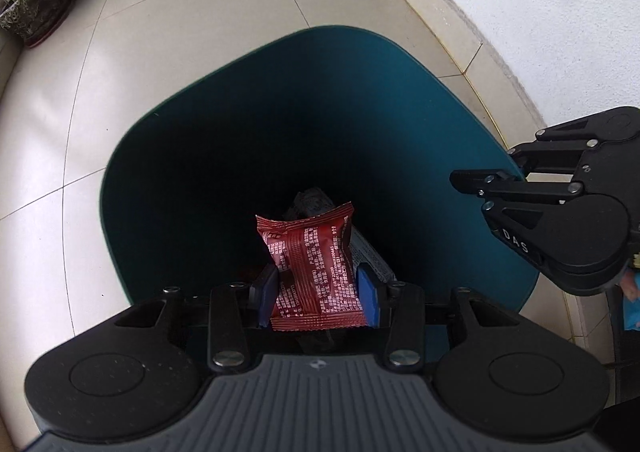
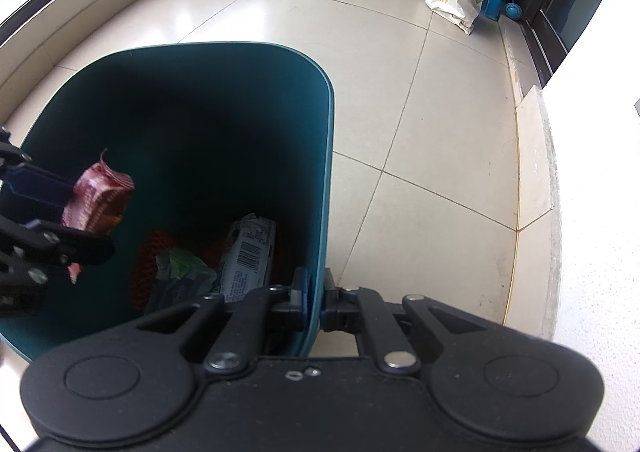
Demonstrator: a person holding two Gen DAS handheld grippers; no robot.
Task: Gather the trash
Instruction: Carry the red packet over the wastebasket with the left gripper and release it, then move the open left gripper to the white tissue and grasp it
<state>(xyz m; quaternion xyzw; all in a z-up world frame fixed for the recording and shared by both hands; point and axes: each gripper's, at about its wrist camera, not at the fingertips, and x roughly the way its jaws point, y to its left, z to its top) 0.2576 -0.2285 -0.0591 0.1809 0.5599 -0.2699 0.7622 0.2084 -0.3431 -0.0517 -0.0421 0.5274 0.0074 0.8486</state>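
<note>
At lower centre, the left gripper (image 1: 317, 292) is pinching the red wrapper (image 1: 312, 268) between part-open pads, long axis pointing straight down into the teal bin (image 1: 168, 156) beneath. At the right edge, the right gripper (image 2: 312, 302) is clamping the bin's rim, fully closed.
</note>
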